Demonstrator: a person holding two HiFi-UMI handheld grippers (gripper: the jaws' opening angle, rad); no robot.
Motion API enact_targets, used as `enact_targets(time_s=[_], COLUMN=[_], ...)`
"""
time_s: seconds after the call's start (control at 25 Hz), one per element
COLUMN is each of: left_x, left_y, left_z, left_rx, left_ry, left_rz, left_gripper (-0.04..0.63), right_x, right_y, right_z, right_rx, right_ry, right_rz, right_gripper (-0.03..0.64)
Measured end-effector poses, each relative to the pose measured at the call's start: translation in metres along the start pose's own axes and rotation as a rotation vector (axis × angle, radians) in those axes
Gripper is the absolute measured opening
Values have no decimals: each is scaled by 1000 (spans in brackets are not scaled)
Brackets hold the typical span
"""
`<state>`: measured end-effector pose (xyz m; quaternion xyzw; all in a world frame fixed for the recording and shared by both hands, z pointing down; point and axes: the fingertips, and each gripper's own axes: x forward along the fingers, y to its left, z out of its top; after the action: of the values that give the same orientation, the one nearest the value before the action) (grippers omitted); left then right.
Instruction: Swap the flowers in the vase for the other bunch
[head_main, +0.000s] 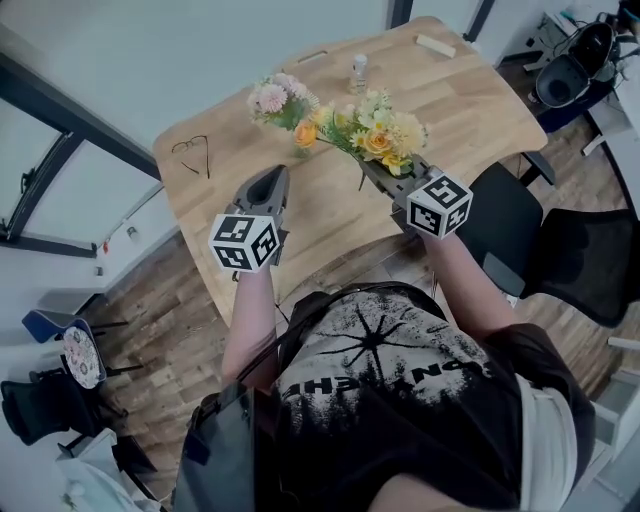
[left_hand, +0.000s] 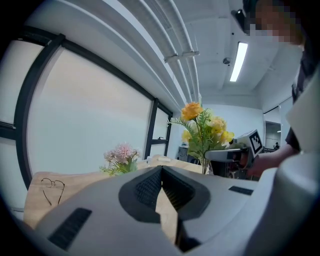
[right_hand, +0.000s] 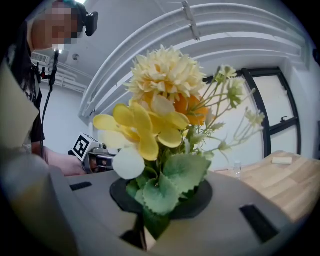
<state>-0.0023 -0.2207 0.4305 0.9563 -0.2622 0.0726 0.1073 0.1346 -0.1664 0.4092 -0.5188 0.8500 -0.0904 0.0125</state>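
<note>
My right gripper (head_main: 374, 172) (right_hand: 150, 220) is shut on the stems of a yellow and orange flower bunch (head_main: 372, 132) (right_hand: 160, 115), held above the wooden table (head_main: 470, 110). The blooms point away from me. A pink flower bunch (head_main: 277, 99) (left_hand: 120, 156) lies on the table just left of the yellow one. A small clear glass vase (head_main: 358, 72) (right_hand: 237, 168) stands empty farther back. My left gripper (head_main: 270, 188) (left_hand: 162, 176) is shut on nothing, hovering over the table's near edge left of the right one.
A pair of glasses (head_main: 191, 150) (left_hand: 51, 187) lies at the table's left side. A small wooden block (head_main: 435, 45) (right_hand: 282, 160) rests near the far right edge. Black office chairs (head_main: 560, 250) stand to the right of the table.
</note>
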Motion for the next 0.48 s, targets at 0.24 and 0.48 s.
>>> enact_targets(time_s=[0.24, 0.48], left_x=[9, 18], left_y=[26, 41], left_z=[1, -6], left_rx=[-4, -28], left_ry=[-3, -1], left_rz=[-29, -38], left_gripper=[14, 14], right_x=[25, 37], right_y=[-4, -9], right_z=[-2, -8], right_rx=[-2, -1], right_ry=[4, 25], right_rz=[-26, -35], right_gripper=[72, 72])
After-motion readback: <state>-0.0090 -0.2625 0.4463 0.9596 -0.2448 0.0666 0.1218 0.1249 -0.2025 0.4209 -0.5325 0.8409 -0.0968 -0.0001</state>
